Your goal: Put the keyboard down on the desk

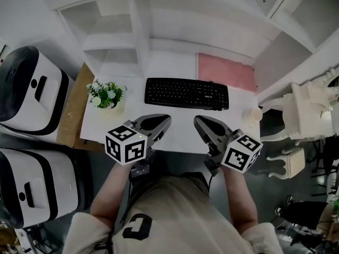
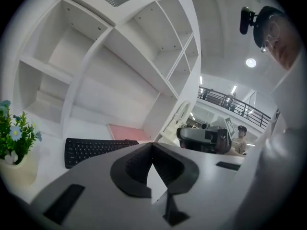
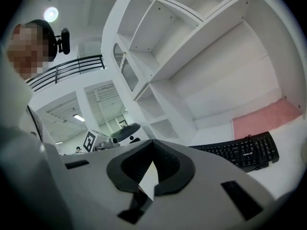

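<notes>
Both pairs of jaws are pressed together with nothing between them: in the left gripper view the dark pads of the left gripper [image 2: 152, 145] meet at their tips, and in the right gripper view the right gripper [image 3: 152, 143] shows the same.

From the head view, the two grippers are held side by side over the near edge of the white surface [image 1: 106, 127], tips pointing toward the black keyboard [image 1: 186, 93] and apart from it. The keyboard lies flat on the surface, toward the back, its long side running left to right. A pink mat [image 1: 226, 72] lies just behind its right end. A small potted plant [image 1: 107, 94] with green leaves stands at the left of the surface, well apart from the keyboard. Near the right edge sits a small cream-coloured round thing [image 1: 253, 114]. White shelves [image 1: 132, 30] rise behind the surface.
</notes>
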